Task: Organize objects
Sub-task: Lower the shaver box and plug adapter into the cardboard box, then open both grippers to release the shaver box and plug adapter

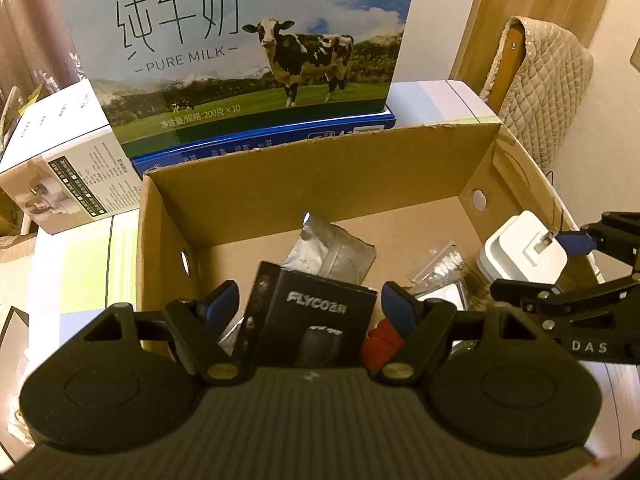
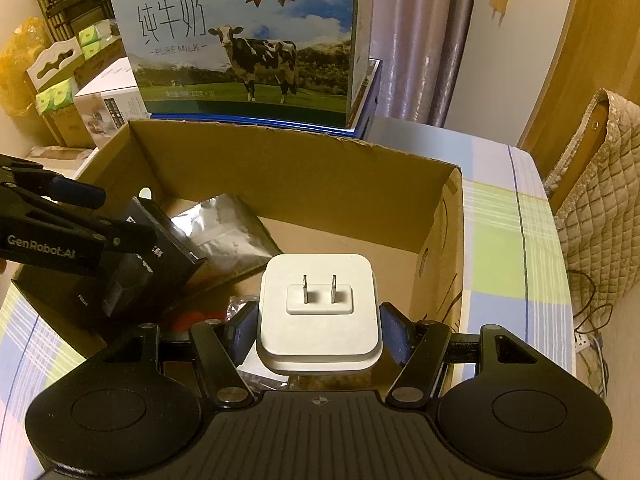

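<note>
Right wrist view shows the right gripper point(image 2: 318, 326) clenched on a white plug adapter point(image 2: 319, 312) above the cardboard box point(image 2: 296, 168), while the left gripper point(image 1: 310, 306) hangs released over a black FLYCO box point(image 1: 316, 316) inside.

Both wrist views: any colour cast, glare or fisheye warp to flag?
Left wrist view: warm yellowish cast, dark vignette corners, straight edges of the cardboard box bow outward. Right wrist view: same warm cast; the white charger between the right gripper pads is sharp with no blown glare; room edges curve.
</note>
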`<state>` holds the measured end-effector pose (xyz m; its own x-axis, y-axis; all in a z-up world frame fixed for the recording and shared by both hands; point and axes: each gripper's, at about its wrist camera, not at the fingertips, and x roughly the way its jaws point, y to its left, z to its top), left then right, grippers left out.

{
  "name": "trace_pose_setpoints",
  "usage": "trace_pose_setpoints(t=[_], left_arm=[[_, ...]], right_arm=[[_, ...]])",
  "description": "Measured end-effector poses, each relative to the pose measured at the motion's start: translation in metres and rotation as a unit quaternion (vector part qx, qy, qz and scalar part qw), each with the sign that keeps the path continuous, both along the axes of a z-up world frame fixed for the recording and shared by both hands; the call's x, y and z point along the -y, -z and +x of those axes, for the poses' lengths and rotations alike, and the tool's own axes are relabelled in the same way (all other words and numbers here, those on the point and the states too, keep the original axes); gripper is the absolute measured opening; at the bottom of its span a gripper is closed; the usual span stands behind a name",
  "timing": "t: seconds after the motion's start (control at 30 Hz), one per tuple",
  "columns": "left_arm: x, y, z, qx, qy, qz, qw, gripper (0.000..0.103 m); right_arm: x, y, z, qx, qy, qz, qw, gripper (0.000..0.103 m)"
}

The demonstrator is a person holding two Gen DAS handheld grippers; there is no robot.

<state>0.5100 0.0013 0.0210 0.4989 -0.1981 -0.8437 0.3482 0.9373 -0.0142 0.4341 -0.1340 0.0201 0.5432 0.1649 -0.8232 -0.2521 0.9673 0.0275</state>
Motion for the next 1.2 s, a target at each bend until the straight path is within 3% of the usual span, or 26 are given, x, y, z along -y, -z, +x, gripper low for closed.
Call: trace_pose_setpoints(t=[0.57, 0.8, 0.97, 1.2], left_arm=[[-0.008, -0.007, -0.01, 0.003, 0.007, 0.01, 0.9999, 0.075], [-0.011, -0.008, -0.013, 0.004, 0.005, 0.007, 1.0, 0.075], [-0.013, -0.009, -0.014, 0.006, 0.004, 0.008, 0.9999, 0.075], [-0.016, -0.009, -0.017, 0.005, 0.005, 0.01, 0.9999, 0.075]], right_arm=[[-0.001, -0.004, -0.002, 0.002, 0.001, 0.005, 1.0, 0.061], [0.005, -0.005, 0.0, 0.001, 0.014, 0.032, 0.999, 0.061], [0.012, -0.011, -0.001, 0.024, 0.019, 0.053, 0.998, 0.062], [0.011, -0.013, -0.002, 0.021, 0.016, 0.042, 0.999, 0.063]])
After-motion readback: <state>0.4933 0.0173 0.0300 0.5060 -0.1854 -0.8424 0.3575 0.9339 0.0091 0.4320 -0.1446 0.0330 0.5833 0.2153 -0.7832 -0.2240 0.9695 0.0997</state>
